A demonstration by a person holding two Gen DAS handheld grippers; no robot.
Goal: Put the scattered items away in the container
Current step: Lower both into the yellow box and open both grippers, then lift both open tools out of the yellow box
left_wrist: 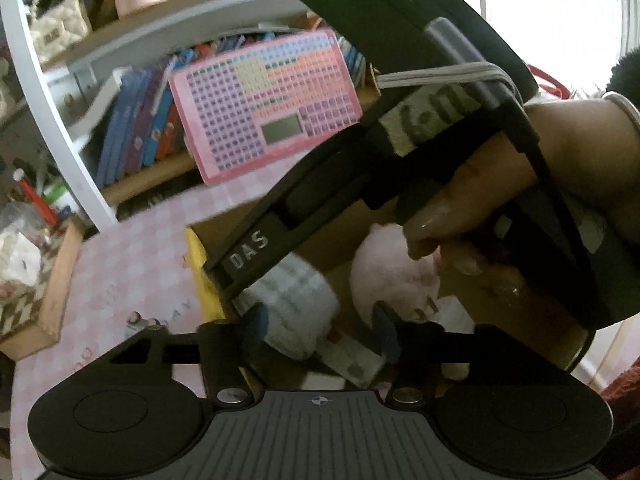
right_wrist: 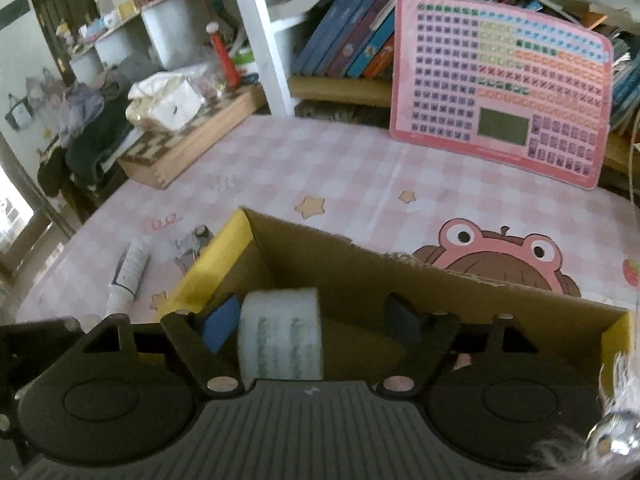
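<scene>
An open cardboard box [right_wrist: 360,268] with yellow flaps stands on the pink checked tablecloth. Inside it a white tape roll [right_wrist: 280,336] sits between the wide-apart fingers of my right gripper [right_wrist: 310,322], close to the blue left pad, with no pad pressing on it. In the left wrist view my left gripper [left_wrist: 320,326] is open over the same box [left_wrist: 200,264], with the tape roll [left_wrist: 288,308] and a pink plush toy [left_wrist: 396,276] lying beyond its tips. A hand [left_wrist: 560,160] holds the right tool's black body across that view. A white tube [right_wrist: 128,276] and a small trinket [right_wrist: 196,244] lie on the cloth left of the box.
A pink button board [right_wrist: 500,88] leans against a bookshelf at the back. A wooden chequered box [right_wrist: 188,148] with bags on it sits at the back left. A white shelf post [right_wrist: 260,40] rises behind the table. The table edge runs along the left.
</scene>
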